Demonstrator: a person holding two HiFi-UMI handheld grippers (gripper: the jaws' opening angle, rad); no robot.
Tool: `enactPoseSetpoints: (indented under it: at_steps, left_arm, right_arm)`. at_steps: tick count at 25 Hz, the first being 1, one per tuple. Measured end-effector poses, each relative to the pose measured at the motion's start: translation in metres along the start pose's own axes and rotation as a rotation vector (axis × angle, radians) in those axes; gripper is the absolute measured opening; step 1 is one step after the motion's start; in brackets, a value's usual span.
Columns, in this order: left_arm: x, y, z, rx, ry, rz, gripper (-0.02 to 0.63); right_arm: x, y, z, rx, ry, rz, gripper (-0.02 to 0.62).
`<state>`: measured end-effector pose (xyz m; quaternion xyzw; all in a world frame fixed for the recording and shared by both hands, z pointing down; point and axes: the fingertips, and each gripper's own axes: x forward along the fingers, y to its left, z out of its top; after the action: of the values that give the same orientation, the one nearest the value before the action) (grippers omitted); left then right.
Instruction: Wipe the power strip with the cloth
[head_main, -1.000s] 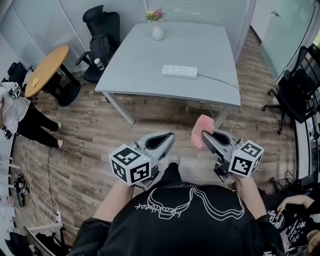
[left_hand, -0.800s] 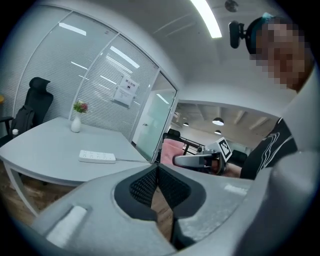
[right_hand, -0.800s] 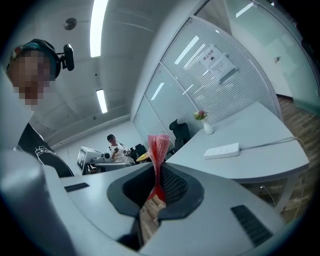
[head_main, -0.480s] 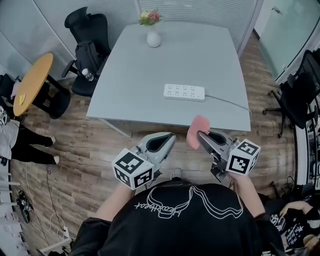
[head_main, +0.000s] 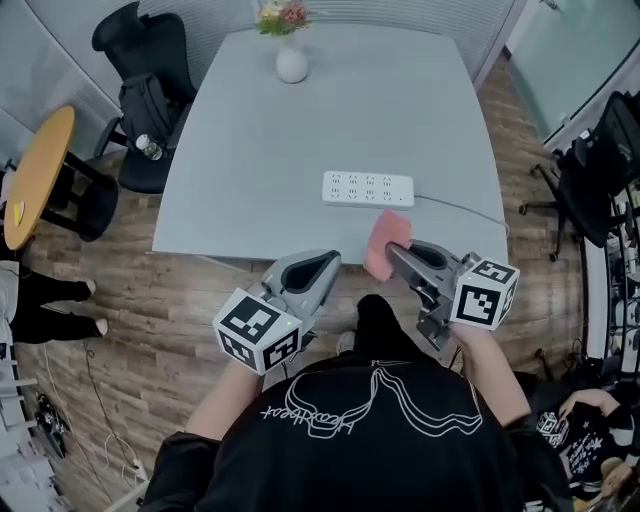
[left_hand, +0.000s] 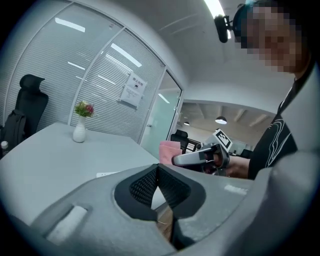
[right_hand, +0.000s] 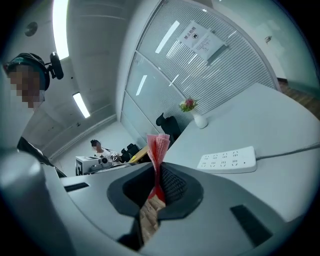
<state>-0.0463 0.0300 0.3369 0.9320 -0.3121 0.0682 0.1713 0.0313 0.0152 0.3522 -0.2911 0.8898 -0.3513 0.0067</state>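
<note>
A white power strip (head_main: 368, 188) lies flat on the grey table (head_main: 250, 160), toward its near right side. My right gripper (head_main: 393, 252) is shut on a pink cloth (head_main: 385, 243), which hangs over the table's near edge just short of the strip. In the right gripper view the cloth (right_hand: 158, 150) stands up between the jaws, with the power strip (right_hand: 227, 160) ahead and to the right. My left gripper (head_main: 325, 263) is shut on nothing and hovers at the table's near edge, left of the cloth. In the left gripper view its jaws (left_hand: 156, 167) meet and the cloth (left_hand: 170, 150) shows beyond.
A white vase with flowers (head_main: 291, 62) stands at the table's far edge. The strip's cable (head_main: 460, 207) runs off to the right. A black office chair (head_main: 140, 70) is left of the table, a round wooden table (head_main: 35, 170) farther left, and another chair (head_main: 600, 170) at the right.
The person has stepped closer to the table. Both grippers went forward with them; the cloth now reaches over the table's near edge, close to the strip.
</note>
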Motion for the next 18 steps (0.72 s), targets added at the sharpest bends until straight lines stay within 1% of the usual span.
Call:
enactPoseSetpoints:
  at_steps: [5,11,18]
  left_arm:
    - [0.016,0.031,0.0,-0.019,0.026,0.035,0.012]
    - [0.034,0.075,0.003,-0.04,0.053,0.078,0.012]
    - [0.056,0.12,0.002,-0.091,0.083,0.109,0.012]
  right_arm:
    - [0.029,-0.027,0.009,0.023,0.069,-0.013,0.029]
    - [0.072,-0.063,0.02,0.05,0.124,-0.009,0.031]
    - [0.115,-0.096,0.03,0.081,0.187,-0.003,0.031]
